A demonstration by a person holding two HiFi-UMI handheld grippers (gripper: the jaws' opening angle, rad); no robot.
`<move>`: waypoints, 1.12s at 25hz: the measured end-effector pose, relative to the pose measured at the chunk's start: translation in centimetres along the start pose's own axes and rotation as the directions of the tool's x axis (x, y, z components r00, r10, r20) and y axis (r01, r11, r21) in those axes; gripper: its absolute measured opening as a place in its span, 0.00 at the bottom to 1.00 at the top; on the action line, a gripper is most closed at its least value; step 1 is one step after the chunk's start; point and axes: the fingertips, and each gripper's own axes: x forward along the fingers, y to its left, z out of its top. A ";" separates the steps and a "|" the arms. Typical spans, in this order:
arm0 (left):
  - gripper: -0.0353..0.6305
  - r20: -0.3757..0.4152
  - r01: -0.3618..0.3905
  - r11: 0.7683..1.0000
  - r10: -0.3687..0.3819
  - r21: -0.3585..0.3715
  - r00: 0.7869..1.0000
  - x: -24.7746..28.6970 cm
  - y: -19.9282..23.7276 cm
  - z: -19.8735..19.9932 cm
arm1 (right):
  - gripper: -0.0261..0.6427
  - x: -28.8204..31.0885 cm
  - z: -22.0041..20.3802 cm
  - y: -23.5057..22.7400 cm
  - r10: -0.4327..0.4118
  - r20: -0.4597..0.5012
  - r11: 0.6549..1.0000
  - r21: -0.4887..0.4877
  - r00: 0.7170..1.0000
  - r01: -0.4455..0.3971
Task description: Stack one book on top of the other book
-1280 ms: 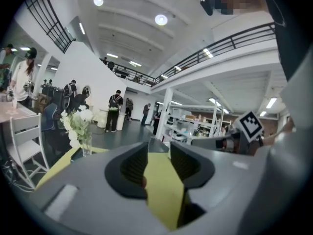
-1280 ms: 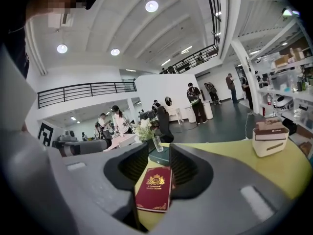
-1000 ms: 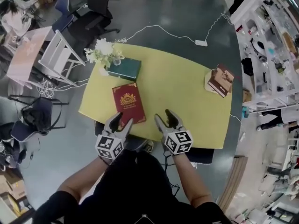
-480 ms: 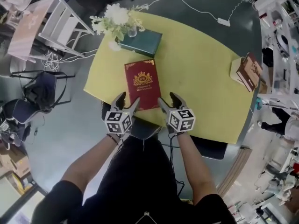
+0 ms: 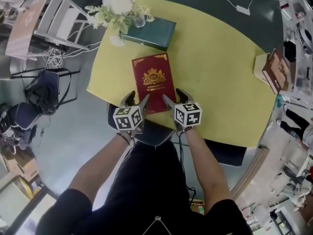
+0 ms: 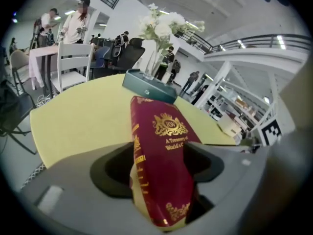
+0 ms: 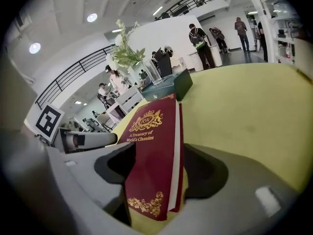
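A red book (image 5: 153, 80) with gold print lies flat near the front of the yellow table (image 5: 215, 72). A dark green book (image 5: 149, 32) lies behind it. My left gripper (image 5: 138, 97) is open around the red book's (image 6: 164, 146) near left corner. My right gripper (image 5: 172, 95) is open around the red book's (image 7: 154, 146) near right corner. Both grippers' jaws have just been opening, and the book's corners sit between them with gaps beside the pads. The green book (image 6: 149, 86) shows beyond in the left gripper view, and the green book (image 7: 168, 87) in the right gripper view.
A glass vase of white flowers (image 5: 117, 6) stands at the green book's far left end. Another brown book (image 5: 275, 68) rests at the table's right edge. A white chair (image 5: 54, 18) stands off the far left, and a dark chair seat (image 5: 154, 133) sits under the near edge.
Both grippers have come down and forward to the red book's near edge. Their jaws stand wider than before and now straddle the book's two near corners.
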 end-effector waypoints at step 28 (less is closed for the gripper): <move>0.48 0.043 0.106 0.987 -0.112 0.120 0.993 3.0 -6.5 -1.2 | 0.42 -6.2 -2.1 -2.7 -0.163 0.158 0.975 0.175 0.974 0.135</move>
